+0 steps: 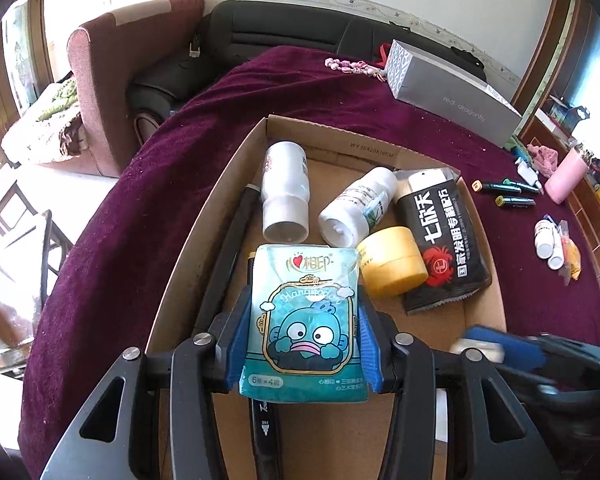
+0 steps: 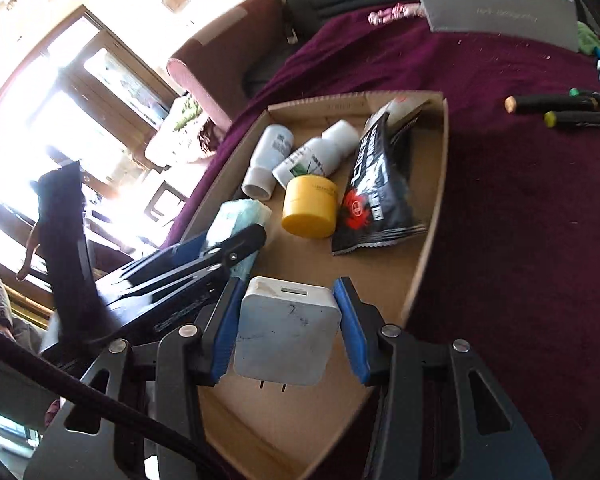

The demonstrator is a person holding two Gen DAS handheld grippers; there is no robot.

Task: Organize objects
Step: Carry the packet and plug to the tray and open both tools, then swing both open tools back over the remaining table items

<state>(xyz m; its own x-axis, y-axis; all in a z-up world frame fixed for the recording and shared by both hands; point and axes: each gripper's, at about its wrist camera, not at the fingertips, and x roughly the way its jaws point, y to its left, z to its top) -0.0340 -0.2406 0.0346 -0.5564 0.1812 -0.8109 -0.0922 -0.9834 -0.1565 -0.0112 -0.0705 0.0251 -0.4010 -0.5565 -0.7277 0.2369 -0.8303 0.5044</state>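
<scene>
Both sets of jaws are squeezing something. The left gripper point(image 1: 302, 332) holds a teal tissue pack point(image 1: 303, 320) between its blue pads. The right gripper point(image 2: 286, 330) holds a white plug block point(image 2: 286, 330) with its two metal prongs pointing back at the camera.

The landmark is the cardboard box point(image 1: 236, 168). It sits on a big dark red cloth point(image 1: 112, 216) that covers the table. Both grippers hang over the near end of the box, with the tissue pack over the left part and the plug block just beside it.

Inside the box, at the right, lies a black snack bag point(image 1: 440, 236). Two white bottles point(image 1: 284, 192) lie on their sides toward the far end. A yellow jar point(image 1: 392, 260) sits in the middle, touching the black bag. A black marker point(image 1: 236, 240) lies along the left wall.

Outside the box, to its right, some markers point(image 1: 508, 192) and small bottles point(image 1: 546, 240) wait on the cloth. A grey box point(image 1: 452, 92) rests behind it.

This looks like the putting-in step. Next, each gripper likely needs to go down to a bare spot on the box floor and let go. The near end has the most room.
</scene>
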